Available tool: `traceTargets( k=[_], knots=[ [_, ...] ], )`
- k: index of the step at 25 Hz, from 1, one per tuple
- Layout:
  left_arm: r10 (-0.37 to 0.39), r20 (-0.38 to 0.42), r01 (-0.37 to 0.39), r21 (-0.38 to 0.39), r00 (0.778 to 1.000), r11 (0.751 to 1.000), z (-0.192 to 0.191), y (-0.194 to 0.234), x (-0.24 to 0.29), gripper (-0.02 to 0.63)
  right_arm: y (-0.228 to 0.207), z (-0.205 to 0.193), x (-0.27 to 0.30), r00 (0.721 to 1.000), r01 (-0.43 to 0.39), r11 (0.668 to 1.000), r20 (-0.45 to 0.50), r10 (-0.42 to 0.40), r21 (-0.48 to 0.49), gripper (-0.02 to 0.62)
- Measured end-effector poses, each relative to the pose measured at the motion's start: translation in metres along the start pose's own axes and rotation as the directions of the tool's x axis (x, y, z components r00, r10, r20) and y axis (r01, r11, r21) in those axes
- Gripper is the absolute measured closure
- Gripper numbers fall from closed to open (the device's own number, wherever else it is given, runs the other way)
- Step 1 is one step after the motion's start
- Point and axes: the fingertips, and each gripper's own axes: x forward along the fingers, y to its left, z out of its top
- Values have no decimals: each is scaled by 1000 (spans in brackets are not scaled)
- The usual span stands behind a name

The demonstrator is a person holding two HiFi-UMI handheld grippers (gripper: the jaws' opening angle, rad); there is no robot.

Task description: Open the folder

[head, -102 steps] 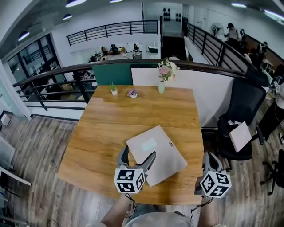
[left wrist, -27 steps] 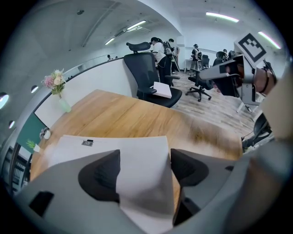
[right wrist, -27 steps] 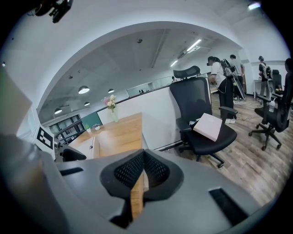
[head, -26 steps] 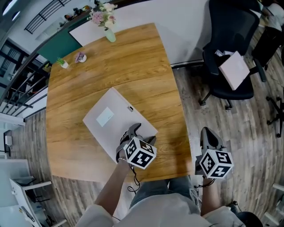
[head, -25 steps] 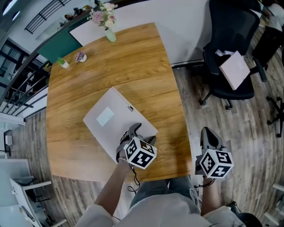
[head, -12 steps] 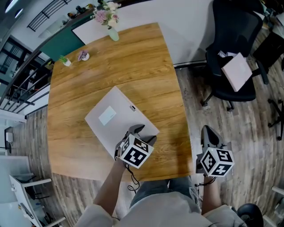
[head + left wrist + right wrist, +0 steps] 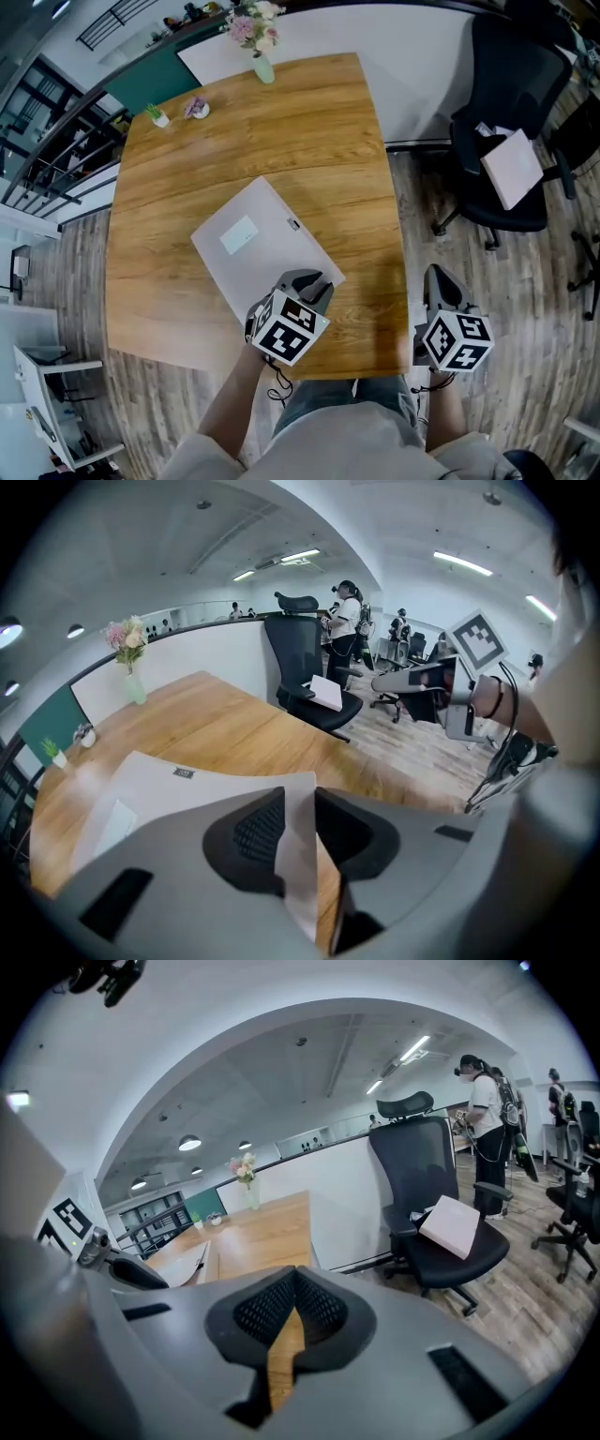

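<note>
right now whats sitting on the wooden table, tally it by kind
folder: 1
vase of flowers: 1
small green plant: 1
small purple flower pot: 1
total: 4
</note>
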Motion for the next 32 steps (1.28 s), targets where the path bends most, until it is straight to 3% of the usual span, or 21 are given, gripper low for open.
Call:
traceTargets(
  k=[9,16,21,27,32],
  knots=[
    [120,146,-114,-52,982,992,15,5,-52,552,23,10,10,996,-89,994,-15,88,-58,594],
    [258,249,-249,-67,934,966,22,13,-99,574,51,18,23,985,-171,979,-28,169,-109,594],
    [354,318,-322,-150,880,935,22,26,-139,591,77,23,28,973,-231,962,-38,228,-148,594],
    [470,348,-398,-258,811,880,2,43,-177,603,117,23,36,952,-305,931,-61,299,-198,594],
    [562,403,-408,-409,722,817,-10,57,-217,604,150,25,37,935,-355,904,-78,347,-238,594]
  ],
)
